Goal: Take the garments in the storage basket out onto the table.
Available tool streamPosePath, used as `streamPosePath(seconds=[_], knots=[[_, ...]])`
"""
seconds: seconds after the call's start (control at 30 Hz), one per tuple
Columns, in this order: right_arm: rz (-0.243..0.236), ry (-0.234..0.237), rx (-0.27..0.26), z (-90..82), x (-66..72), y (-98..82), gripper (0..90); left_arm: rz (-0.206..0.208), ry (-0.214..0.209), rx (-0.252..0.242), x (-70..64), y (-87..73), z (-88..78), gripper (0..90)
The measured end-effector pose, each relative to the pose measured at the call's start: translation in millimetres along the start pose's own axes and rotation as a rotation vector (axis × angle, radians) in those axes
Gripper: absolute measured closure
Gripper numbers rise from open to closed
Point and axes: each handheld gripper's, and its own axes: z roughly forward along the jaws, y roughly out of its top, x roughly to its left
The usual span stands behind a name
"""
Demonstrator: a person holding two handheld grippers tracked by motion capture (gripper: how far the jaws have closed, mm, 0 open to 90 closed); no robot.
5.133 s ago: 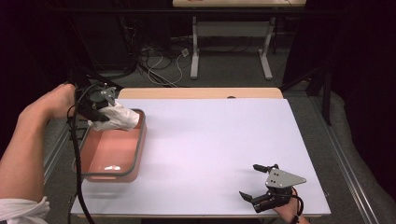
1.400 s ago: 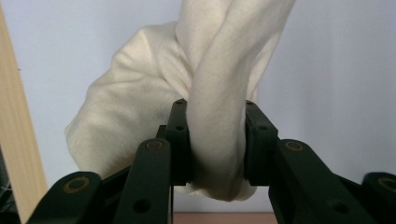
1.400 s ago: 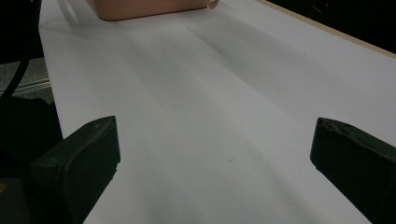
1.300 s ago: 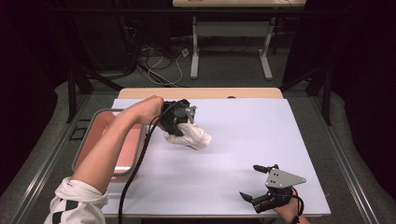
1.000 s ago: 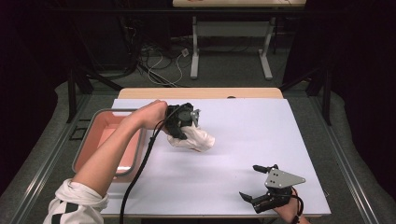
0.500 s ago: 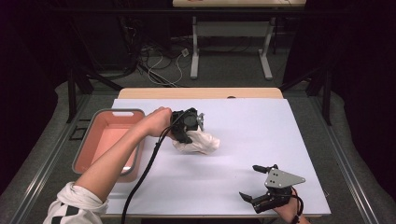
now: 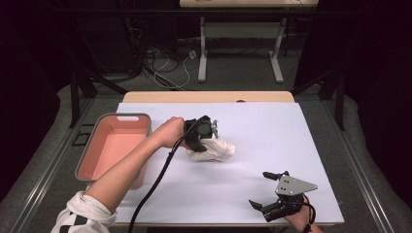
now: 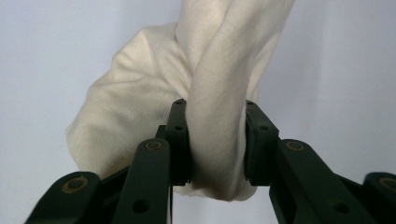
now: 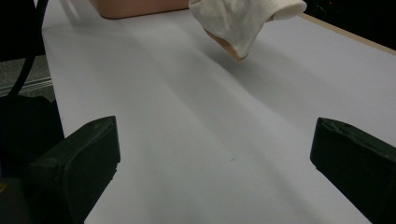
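Working over the white table, with the pink tub at left, we hold a cream cloth mid-table; soft, light, floppy, best pinched at a bunched fold. Left gripper clamps it; right gripper gapes empty, near right.

Cloth mid-table, bin to left, right tool front-right

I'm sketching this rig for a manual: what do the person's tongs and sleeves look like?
Both tongs are black. The left tongs trail a black cable toward the table's near edge; their jaws are flat linkage bars with brass-coloured pivot pins. The right tongs carry a grey three-cornered plate on top and have blocky black jaw tips. The left arm wears a white sleeve with dark markings, bunched above the elbow.
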Motion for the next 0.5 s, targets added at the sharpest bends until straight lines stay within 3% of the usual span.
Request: streamPosePath(seconds=[0.07, 0.3, 0.5], knots=[[0.000, 0.000, 0.001, 0.0, -0.3, -0.1, 1.1, -0.026, -0.004, -0.009, 0.0, 1.4, 3.8, 68.4], [-0.001, 0.000, 0.002, 0.0, -0.3, -0.1, 1.1, -0.047, 0.000, -0.022, -2.4, 2.1, 10.3, 68.4], [-0.001, 0.003, 0.005, 0.5, -0.1, 0.0, 1.1, -0.105, -0.002, -0.054, -5.9, 2.8, 15.1, 68.3]])
